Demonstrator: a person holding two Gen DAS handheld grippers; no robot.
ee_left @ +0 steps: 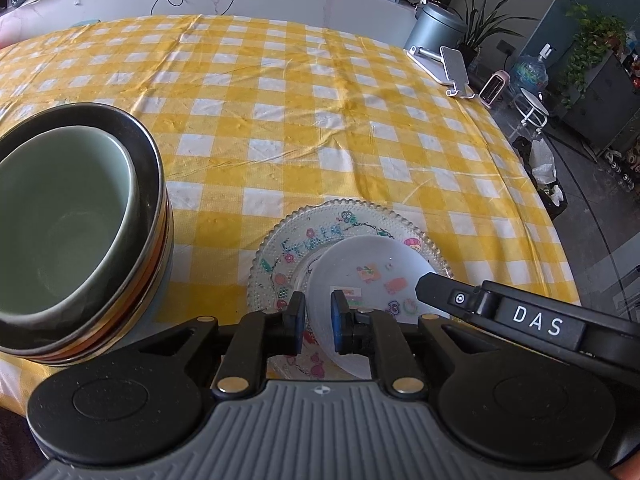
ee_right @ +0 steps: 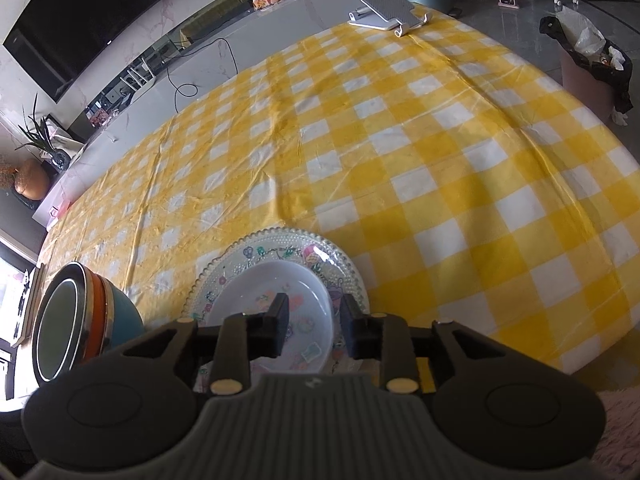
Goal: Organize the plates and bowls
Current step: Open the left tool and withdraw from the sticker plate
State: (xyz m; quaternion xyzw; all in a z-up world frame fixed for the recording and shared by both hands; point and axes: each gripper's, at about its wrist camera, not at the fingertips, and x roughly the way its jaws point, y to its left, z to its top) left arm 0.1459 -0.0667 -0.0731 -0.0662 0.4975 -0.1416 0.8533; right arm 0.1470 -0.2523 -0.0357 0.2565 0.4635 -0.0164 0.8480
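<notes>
Yellow-and-white checked tablecloth (ee_right: 440,168), mostly bare.

Left side of the table: a nested stack of bowls (ee_left: 80,232). Pale green ceramic bowl on top, then a dark steel-rimmed one, orange and teal below. That group looks finished.

Centre-front: clear beaded glass plate with cartoon stickers (ee_left: 320,224) lying flat on the cloth. On it sits a small white plastic dish with printed figures (ee_left: 372,268), off-centre toward the near right edge.

Left gripper (ee_left: 318,322): fingers narrowly parted, straddling the near rim of the white dish. Whether the pads actually press the rim I cannot tell; a sliver of gap seems to show.

Right gripper (ee_right: 314,326): fingers set either side of the dish's right rim, moderately apart, apparently not clamped.

Judgement: task near its end. Bowls are nested, plates stacked; what remains is probably centring or releasing the white dish.

Far corner: a grey tablet stand (ee_right: 388,10), untouched.
</notes>
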